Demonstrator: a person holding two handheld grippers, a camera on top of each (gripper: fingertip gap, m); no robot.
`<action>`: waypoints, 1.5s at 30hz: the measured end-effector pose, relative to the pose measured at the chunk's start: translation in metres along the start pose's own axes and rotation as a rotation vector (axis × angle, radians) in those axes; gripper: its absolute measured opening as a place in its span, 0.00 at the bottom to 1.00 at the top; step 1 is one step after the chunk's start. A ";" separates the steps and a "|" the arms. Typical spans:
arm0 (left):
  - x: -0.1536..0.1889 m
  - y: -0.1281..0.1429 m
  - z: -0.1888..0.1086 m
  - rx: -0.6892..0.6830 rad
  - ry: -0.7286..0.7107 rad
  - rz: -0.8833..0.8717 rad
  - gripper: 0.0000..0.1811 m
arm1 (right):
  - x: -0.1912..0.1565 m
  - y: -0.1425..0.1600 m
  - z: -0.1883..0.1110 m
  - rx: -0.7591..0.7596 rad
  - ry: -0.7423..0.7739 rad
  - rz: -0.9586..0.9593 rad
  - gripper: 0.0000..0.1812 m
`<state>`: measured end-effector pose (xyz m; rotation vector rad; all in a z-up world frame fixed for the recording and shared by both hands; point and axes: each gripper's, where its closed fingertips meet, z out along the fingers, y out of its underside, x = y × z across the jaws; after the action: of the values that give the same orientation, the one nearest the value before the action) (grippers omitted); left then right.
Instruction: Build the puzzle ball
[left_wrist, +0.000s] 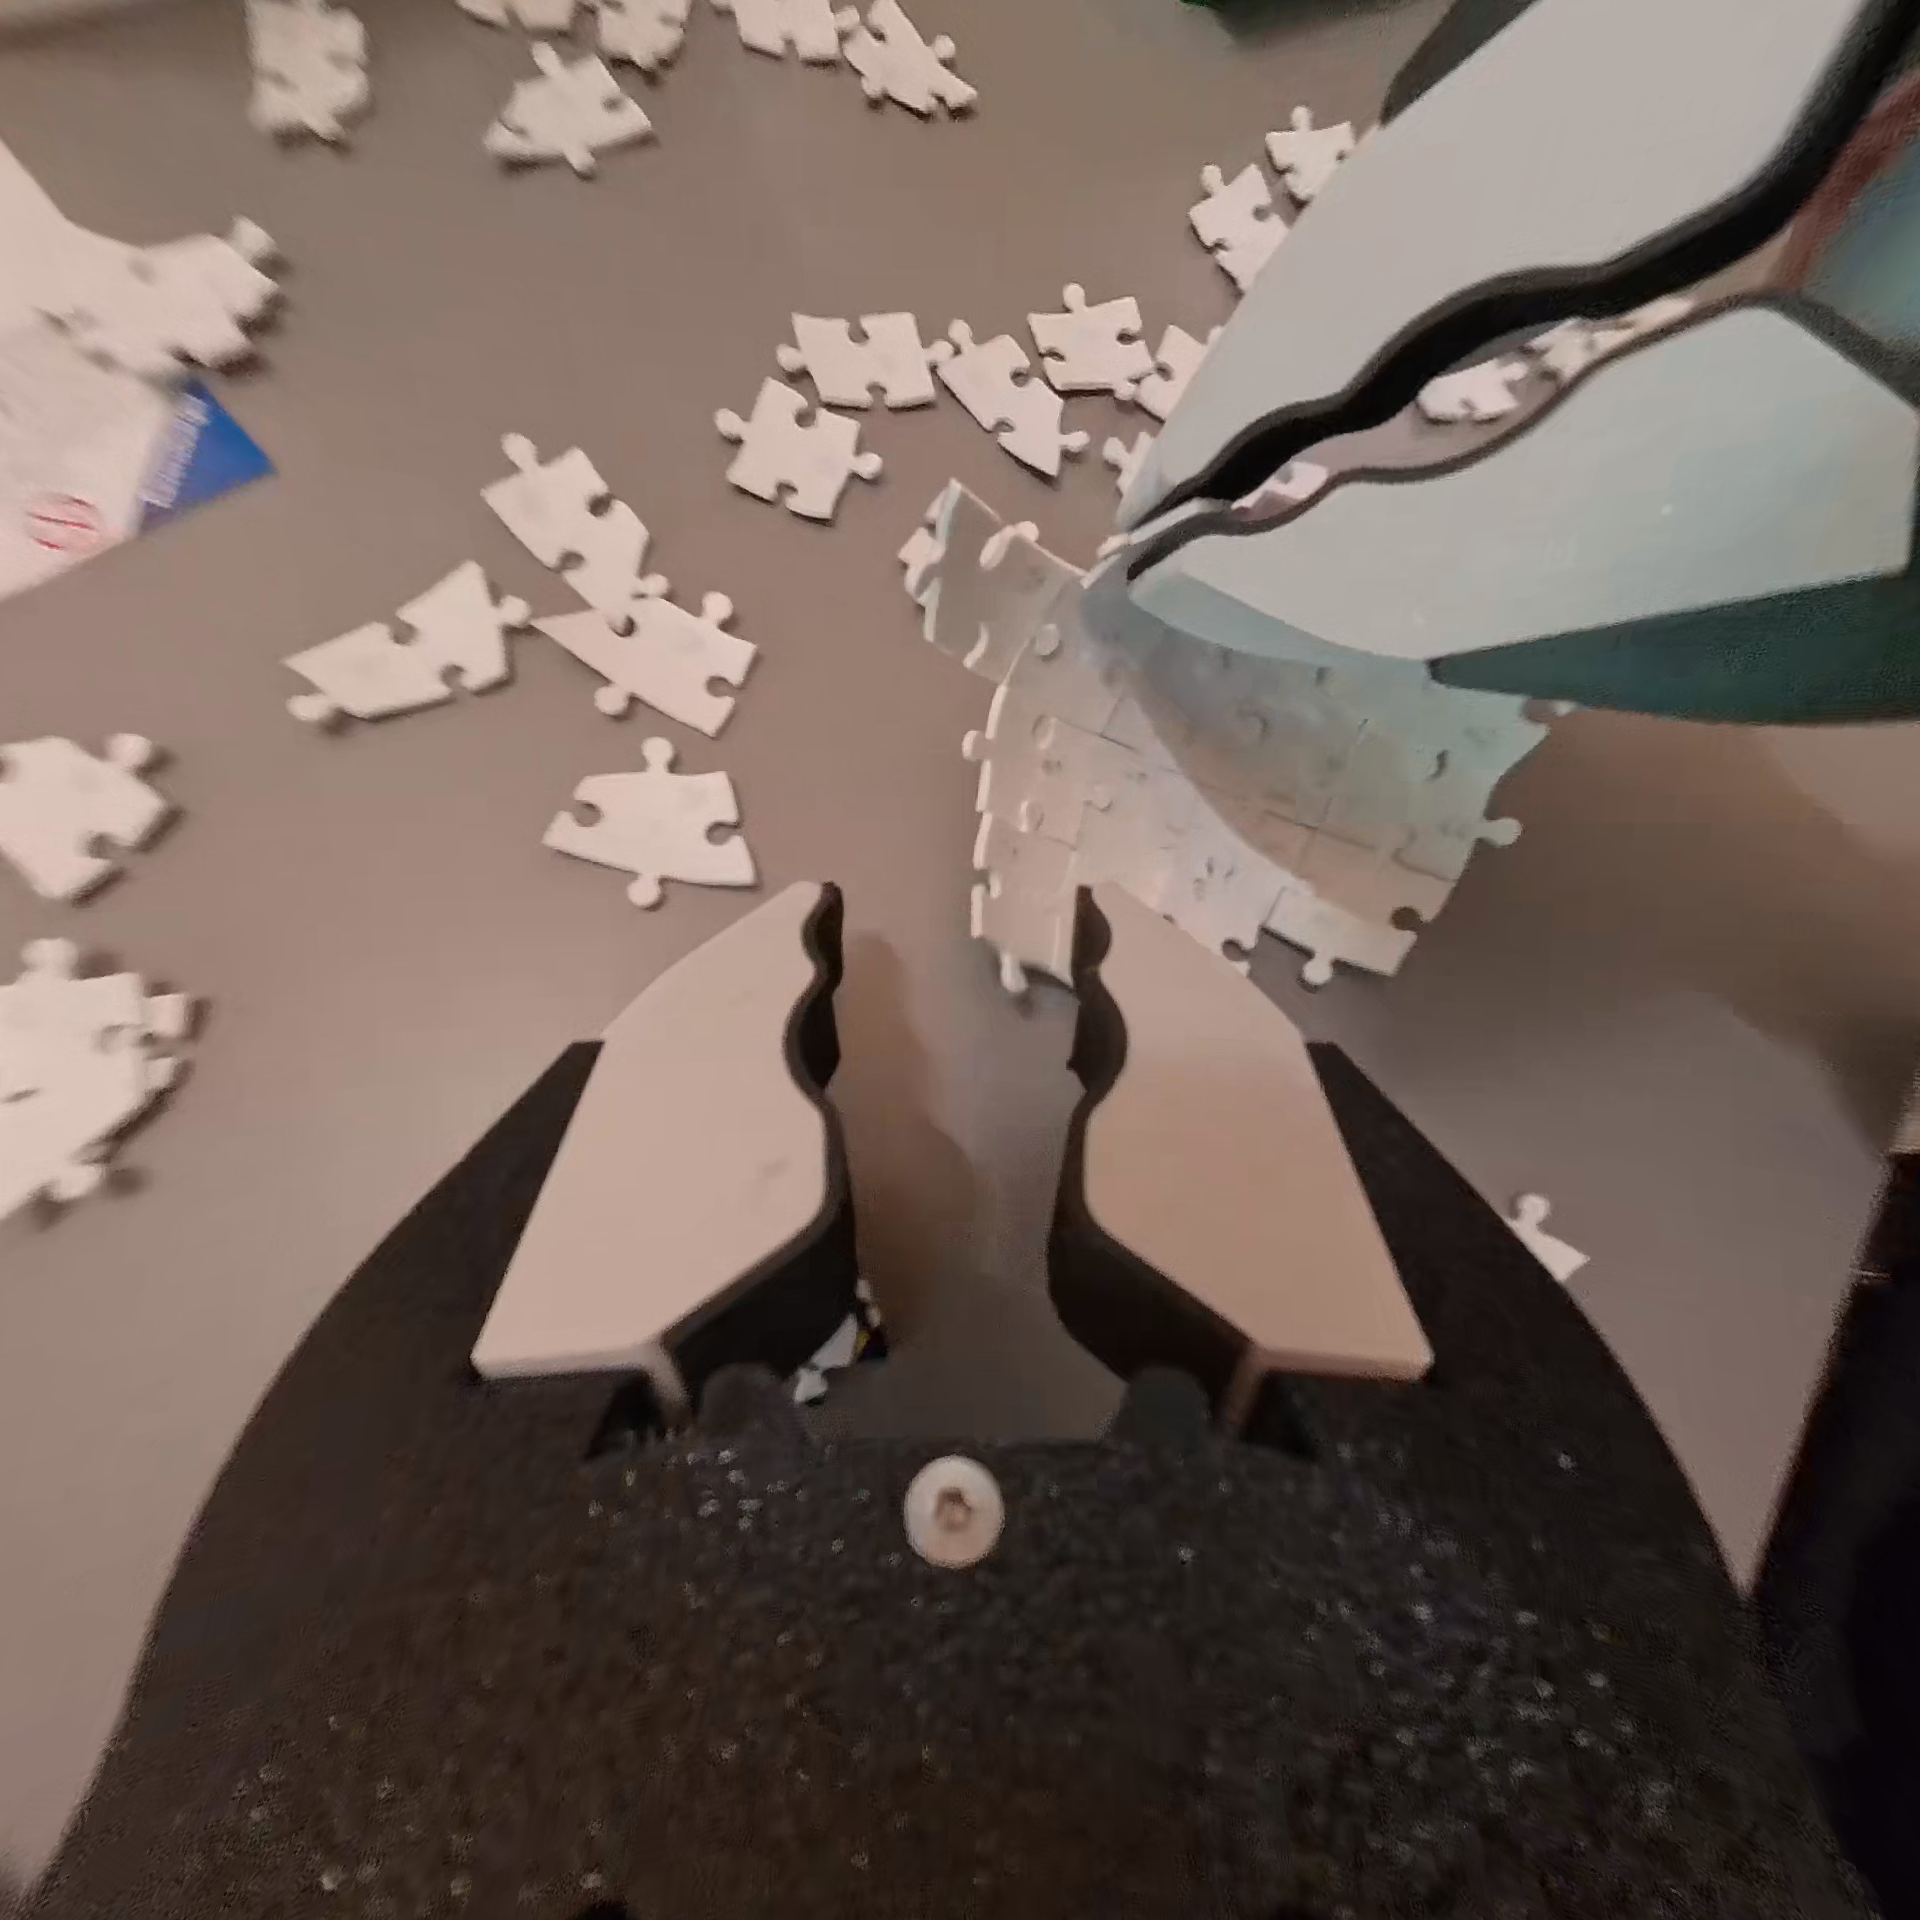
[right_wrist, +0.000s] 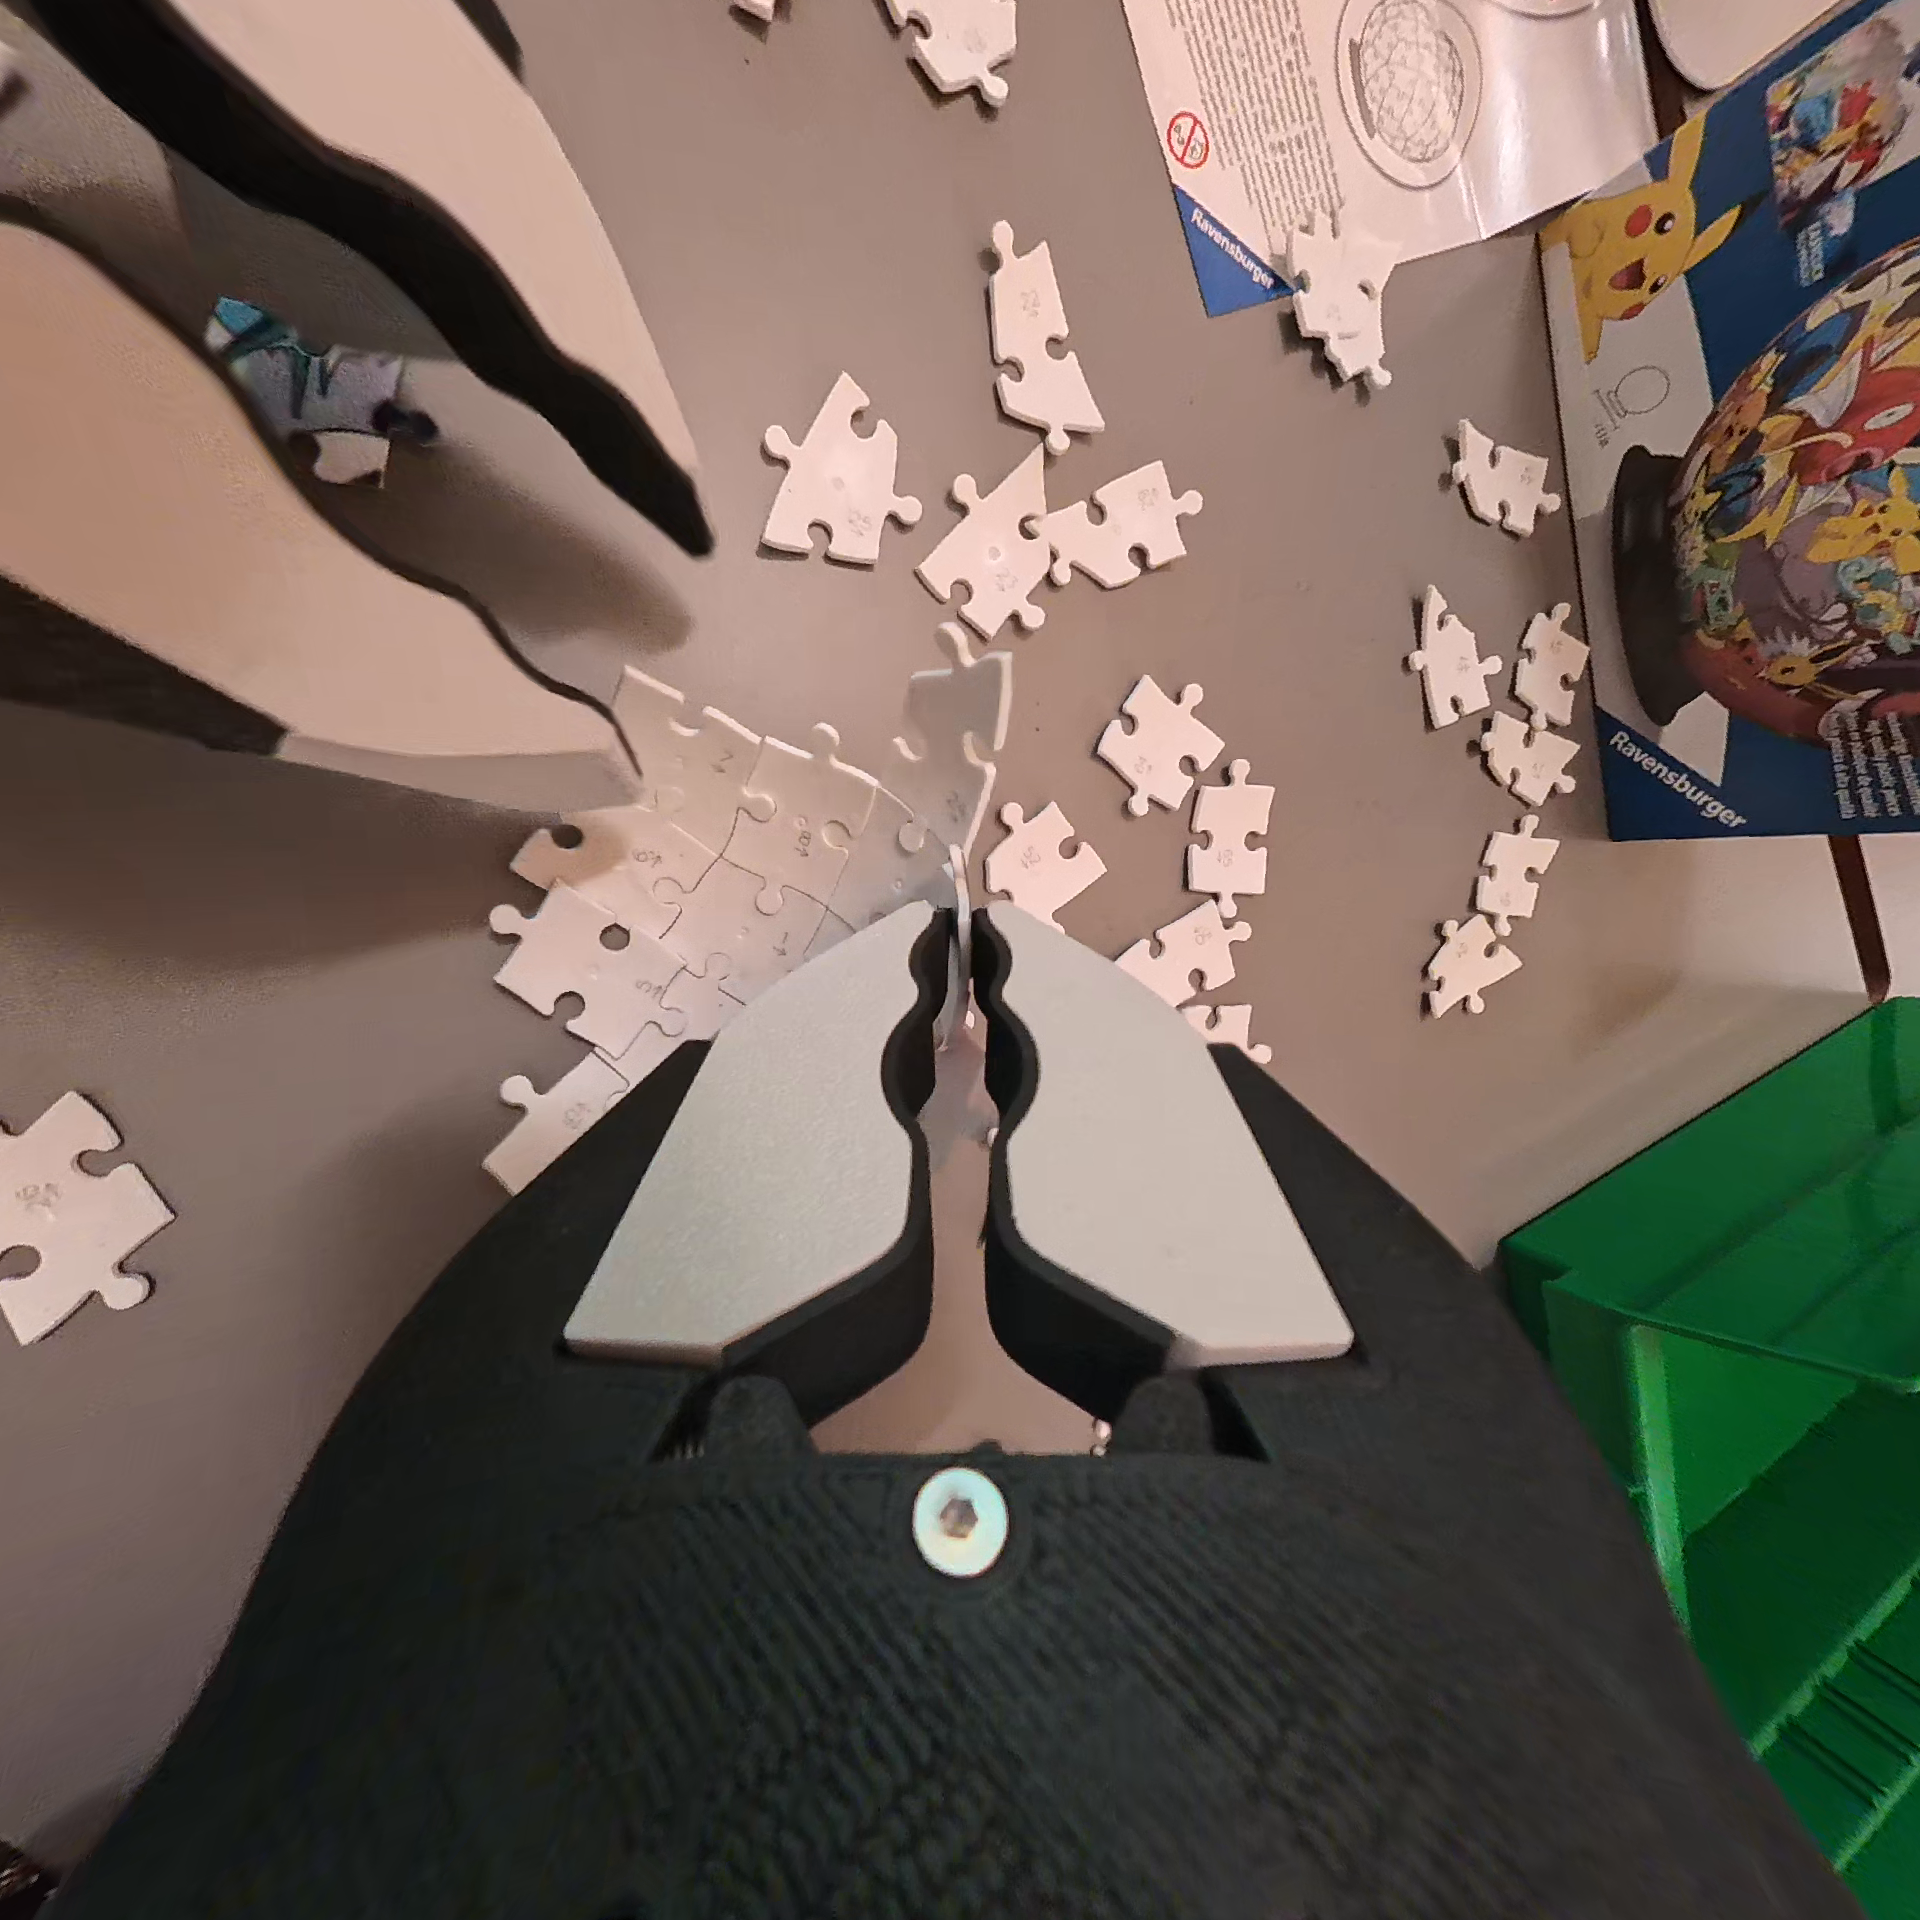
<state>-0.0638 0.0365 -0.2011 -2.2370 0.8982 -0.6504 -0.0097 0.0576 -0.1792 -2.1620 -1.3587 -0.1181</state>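
Note:
A curved, partly joined section of white puzzle pieces (left_wrist: 1195, 810) stands tilted on the grey table; it also shows in the right wrist view (right_wrist: 727, 862). My right gripper (right_wrist: 961, 935) is shut on the section's upper edge, and in the left wrist view it (left_wrist: 1127, 540) comes in from the upper right. My left gripper (left_wrist: 956, 914) is open and holds nothing, with its right fingertip against the section's near edge. In the right wrist view it (right_wrist: 665, 655) comes in from the upper left. Loose white pieces (left_wrist: 644, 655) lie face down around the section.
The puzzle box (right_wrist: 1766, 520) and an instruction sheet (right_wrist: 1382, 125) lie at the far right; the sheet also shows in the left wrist view (left_wrist: 94, 447). A green plastic tray (right_wrist: 1745, 1351) stands at the near right. More loose pieces (right_wrist: 1507, 727) lie beside the box. Tip to tip, the grippers are about 7 cm apart.

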 end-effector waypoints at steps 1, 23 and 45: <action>0.003 0.001 0.004 -0.009 0.046 -0.041 0.22 | 0.000 0.000 -0.001 0.003 0.002 -0.004 0.02; 0.015 -0.005 0.023 0.010 0.316 -0.099 0.03 | 0.000 0.001 -0.005 0.070 -0.022 0.017 0.10; 0.013 -0.009 0.022 0.049 0.292 -0.054 0.03 | 0.015 0.003 -0.003 0.231 -0.167 0.149 0.15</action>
<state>-0.0371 0.0402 -0.2067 -2.1629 0.9516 -1.0325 0.0007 0.0672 -0.1730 -2.1029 -1.2279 0.2699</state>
